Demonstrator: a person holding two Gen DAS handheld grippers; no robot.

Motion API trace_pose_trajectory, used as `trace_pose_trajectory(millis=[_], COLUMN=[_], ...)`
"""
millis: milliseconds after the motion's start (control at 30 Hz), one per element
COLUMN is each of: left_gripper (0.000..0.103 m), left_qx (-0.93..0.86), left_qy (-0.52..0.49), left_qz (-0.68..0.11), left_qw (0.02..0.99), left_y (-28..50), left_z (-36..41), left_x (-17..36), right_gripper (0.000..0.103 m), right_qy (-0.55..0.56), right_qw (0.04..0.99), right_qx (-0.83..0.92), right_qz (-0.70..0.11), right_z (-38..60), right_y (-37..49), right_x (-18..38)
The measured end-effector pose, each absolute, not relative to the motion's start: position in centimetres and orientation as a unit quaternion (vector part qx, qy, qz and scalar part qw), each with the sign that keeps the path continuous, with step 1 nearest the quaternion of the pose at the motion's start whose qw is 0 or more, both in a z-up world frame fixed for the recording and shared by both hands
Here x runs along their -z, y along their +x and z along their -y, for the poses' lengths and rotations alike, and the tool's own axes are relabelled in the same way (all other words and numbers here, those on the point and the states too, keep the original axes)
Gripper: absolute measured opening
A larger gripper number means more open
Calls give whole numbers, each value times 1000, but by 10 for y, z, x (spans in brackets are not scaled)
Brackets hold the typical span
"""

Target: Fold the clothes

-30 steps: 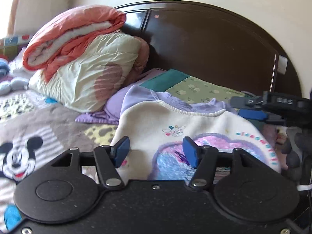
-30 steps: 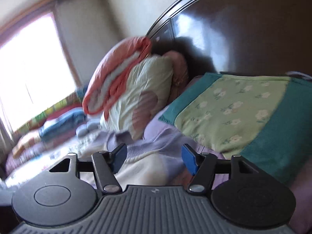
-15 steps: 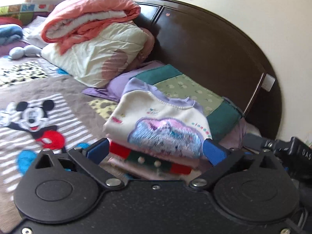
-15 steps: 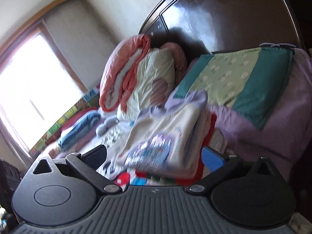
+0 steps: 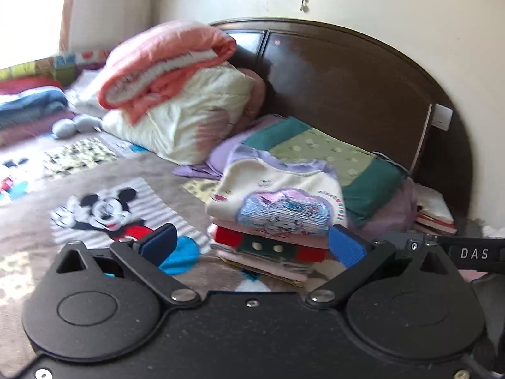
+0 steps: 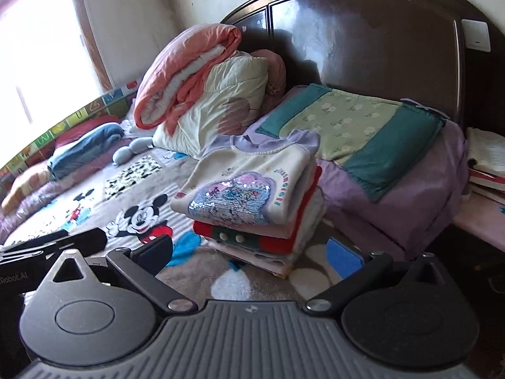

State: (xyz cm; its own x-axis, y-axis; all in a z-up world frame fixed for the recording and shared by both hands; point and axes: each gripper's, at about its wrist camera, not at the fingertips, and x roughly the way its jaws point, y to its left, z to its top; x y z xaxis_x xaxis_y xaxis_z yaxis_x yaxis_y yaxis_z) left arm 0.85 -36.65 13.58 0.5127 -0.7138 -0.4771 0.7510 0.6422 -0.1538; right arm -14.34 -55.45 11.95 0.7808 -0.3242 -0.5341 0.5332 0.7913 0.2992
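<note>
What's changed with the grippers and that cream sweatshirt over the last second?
Both grippers have backed away from the cream sweatshirt and opened wide: left gripper, right gripper. A second ago their fingers were narrower and right over it; now neither touches it. The sweatshirt lies folded on top of the clothes pile, and the pillows and headboard are as before.
</note>
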Motion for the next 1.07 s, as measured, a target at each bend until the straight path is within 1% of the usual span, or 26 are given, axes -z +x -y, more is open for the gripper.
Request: trace_pose_trajectory(millis=[267, 633, 1067], left_gripper=[103, 103, 103], left_qx=[396, 380, 390], left_qy=[46, 78, 67], left_qz=[-266, -256, -261], left_qw=[878, 885, 880], left_y=[-5, -21, -23], left_z=[360, 357, 351], left_x=[-137, -137, -135], right_gripper=[103, 103, 103], right_qy=[214, 196, 190], right_qw=[910, 911, 909], right_qx=[243, 244, 243], right_qz=[-258, -270, -280], right_z=[542, 526, 518], right_y=[-148, -151, -153], right_x=[-117, -120, -120])
